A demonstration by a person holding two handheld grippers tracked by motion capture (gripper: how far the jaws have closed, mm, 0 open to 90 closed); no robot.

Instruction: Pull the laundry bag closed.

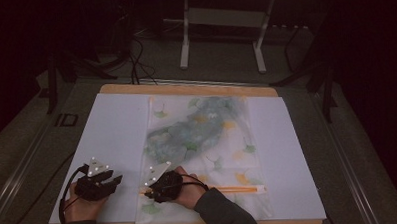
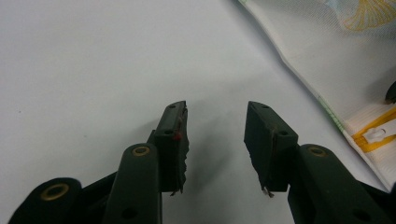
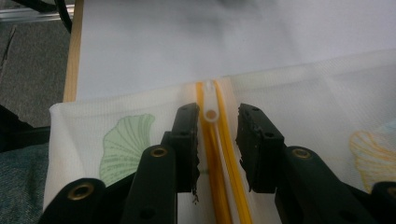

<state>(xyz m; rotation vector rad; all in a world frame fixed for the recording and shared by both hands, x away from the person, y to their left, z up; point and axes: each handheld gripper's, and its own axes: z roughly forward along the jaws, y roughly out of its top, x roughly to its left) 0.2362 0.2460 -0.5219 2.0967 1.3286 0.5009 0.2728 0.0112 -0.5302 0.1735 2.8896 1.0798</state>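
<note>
The table (image 1: 185,87) carries a white sheet (image 1: 112,130), and on that lies a mesh bag (image 1: 228,156) printed with leaves, a blue-grey bundle (image 1: 192,129) inside it toward the far end. An orange zipper (image 1: 234,189) runs across the bag's near end. The right tongs (image 1: 150,189) sit at the zipper's left end; in the right gripper view they (image 3: 217,128) stand apart, astride the zipper (image 3: 224,186), with its white pull (image 3: 211,106) just ahead of the tips and neither pad pressing on it. The left tongs (image 1: 114,181) rest on the bare sheet just left of the bag, apart with nothing between them (image 2: 216,126).
</note>
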